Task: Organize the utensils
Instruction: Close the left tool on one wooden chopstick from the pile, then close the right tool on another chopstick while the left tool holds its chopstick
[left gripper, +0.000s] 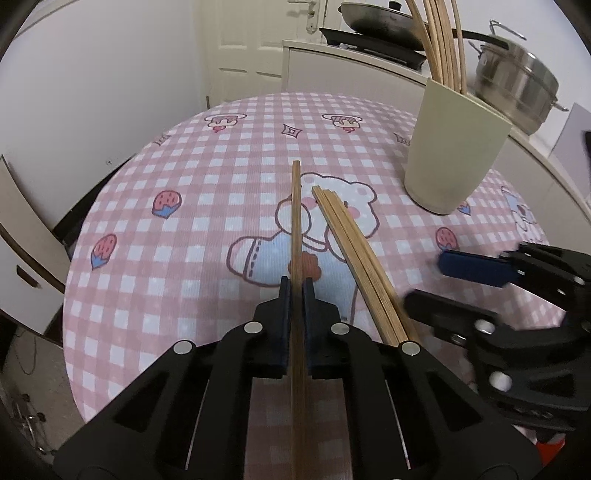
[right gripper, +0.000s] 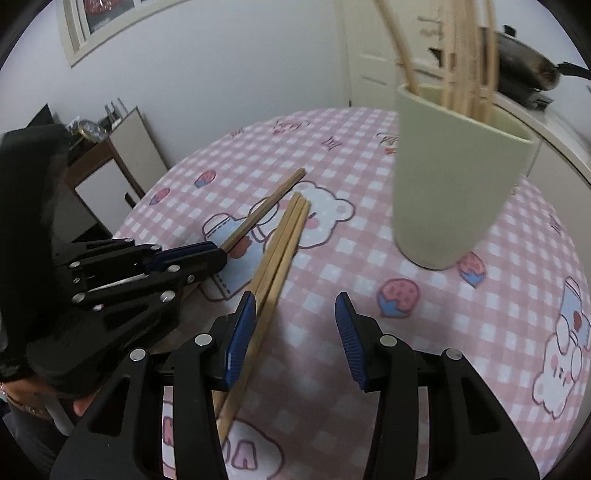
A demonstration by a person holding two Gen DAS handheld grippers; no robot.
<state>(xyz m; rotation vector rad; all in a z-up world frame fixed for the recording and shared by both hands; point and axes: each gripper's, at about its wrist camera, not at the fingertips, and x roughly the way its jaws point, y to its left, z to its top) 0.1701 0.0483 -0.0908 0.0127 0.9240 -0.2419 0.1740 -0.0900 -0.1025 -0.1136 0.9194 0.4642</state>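
Note:
My left gripper [left gripper: 295, 291] is shut on a single wooden chopstick [left gripper: 296, 221], which points away from me over the pink checked tablecloth [left gripper: 177, 229]. The right wrist view shows the same gripper [right gripper: 221, 255] clamped on that chopstick [right gripper: 269, 205]. A small bundle of chopsticks [left gripper: 354, 251] lies on the cloth just to its right. My right gripper [right gripper: 295, 299] stands open over the near end of this bundle [right gripper: 284, 240], which runs close along the inside of its left pad [right gripper: 242, 332]. A beige cup [right gripper: 450, 192] holding several chopsticks [right gripper: 465, 55] stands upright at the far right.
Behind the table runs a white counter [left gripper: 351, 62] with a dark wok [left gripper: 380, 18] and a steel pot [left gripper: 517, 85]. A white door [left gripper: 251, 40] stands at the back and a low cabinet [left gripper: 22, 236] at the left. The table's round edge drops off at the left.

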